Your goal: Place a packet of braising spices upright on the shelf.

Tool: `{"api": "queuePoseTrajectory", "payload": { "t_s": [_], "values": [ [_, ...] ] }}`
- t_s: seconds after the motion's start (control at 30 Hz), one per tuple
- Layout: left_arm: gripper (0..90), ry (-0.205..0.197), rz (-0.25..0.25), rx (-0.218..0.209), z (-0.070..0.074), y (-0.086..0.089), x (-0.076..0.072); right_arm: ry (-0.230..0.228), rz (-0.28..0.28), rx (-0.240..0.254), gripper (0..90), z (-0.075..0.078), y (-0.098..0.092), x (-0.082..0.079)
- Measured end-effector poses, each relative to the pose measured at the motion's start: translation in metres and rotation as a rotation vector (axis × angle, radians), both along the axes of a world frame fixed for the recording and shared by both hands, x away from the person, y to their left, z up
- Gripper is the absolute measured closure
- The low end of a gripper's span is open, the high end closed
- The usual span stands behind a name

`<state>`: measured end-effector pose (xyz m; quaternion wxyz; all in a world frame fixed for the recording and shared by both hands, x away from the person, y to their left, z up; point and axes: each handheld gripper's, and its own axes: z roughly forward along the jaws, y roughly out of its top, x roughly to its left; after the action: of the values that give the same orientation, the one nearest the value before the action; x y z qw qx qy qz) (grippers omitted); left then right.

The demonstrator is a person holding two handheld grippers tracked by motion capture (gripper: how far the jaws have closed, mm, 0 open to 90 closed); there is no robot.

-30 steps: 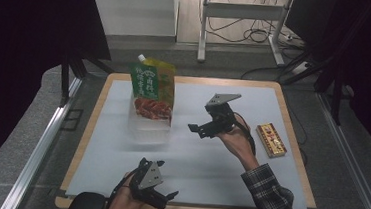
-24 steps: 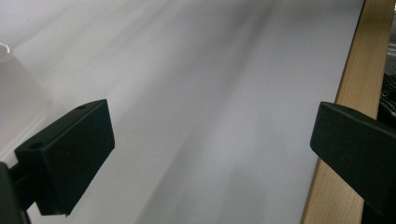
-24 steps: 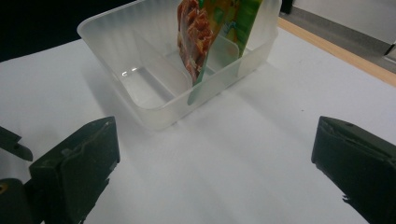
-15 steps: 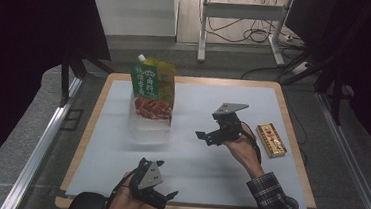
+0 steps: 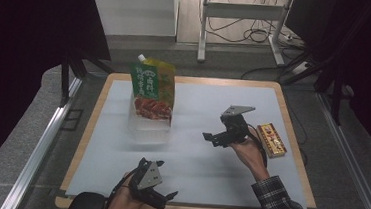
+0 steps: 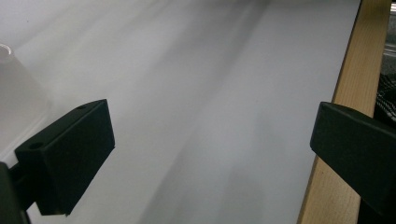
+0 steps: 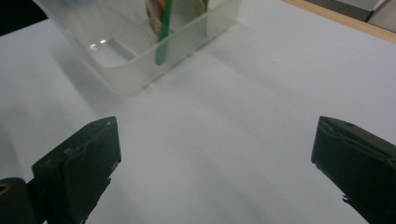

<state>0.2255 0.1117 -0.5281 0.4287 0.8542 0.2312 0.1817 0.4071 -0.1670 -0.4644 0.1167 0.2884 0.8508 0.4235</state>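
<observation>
A green and yellow spouted pouch [image 5: 152, 84] stands upright in a clear plastic bin [image 5: 146, 129] at the left middle of the white mat. My right gripper [image 5: 212, 136] hovers open to the right of the bin, jaws pointed toward it with nothing between them. In the right gripper view [image 7: 215, 163] the bin [image 7: 135, 56] lies ahead with the pouch's lower edge [image 7: 161, 32] inside it. A yellow and red snack box [image 5: 271, 140] lies flat just right of the right hand. My left gripper [image 5: 166, 199] rests open near the front edge, empty [image 6: 215, 154].
A wooden board [image 5: 291, 143] with a white mat [image 5: 193, 165] covers the table. The board's wooden rim [image 6: 345, 93] runs along the right of the left gripper view. Metal rails flank the table. A stand and cables sit on the floor beyond [image 5: 239, 28].
My right gripper has drawn back from the bin, moving right and toward the person. The left gripper, pouch and snack box have stayed put.
</observation>
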Motion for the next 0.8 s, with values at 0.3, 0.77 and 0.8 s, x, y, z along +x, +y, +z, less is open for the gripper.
{"api": "queuePoseTrajectory", "payload": {
  "t_s": [0.3, 0.77, 0.8],
  "values": [
    [0.0, 0.001, -0.002, 0.006, 0.000, -0.001, 0.000, 0.013, -0.075, -0.036, 1.7, -0.008, -0.019, 0.005],
    [0.0, 0.001, -0.004, 0.009, -0.001, -0.002, 0.000, 0.025, -0.236, -0.065, 1.6, -0.010, -0.057, 0.019],
    [0.0, 0.000, -0.004, 0.009, -0.001, -0.002, 0.000, 0.031, -0.249, -0.067, 1.6, -0.010, -0.061, 0.020]
  ]
}}
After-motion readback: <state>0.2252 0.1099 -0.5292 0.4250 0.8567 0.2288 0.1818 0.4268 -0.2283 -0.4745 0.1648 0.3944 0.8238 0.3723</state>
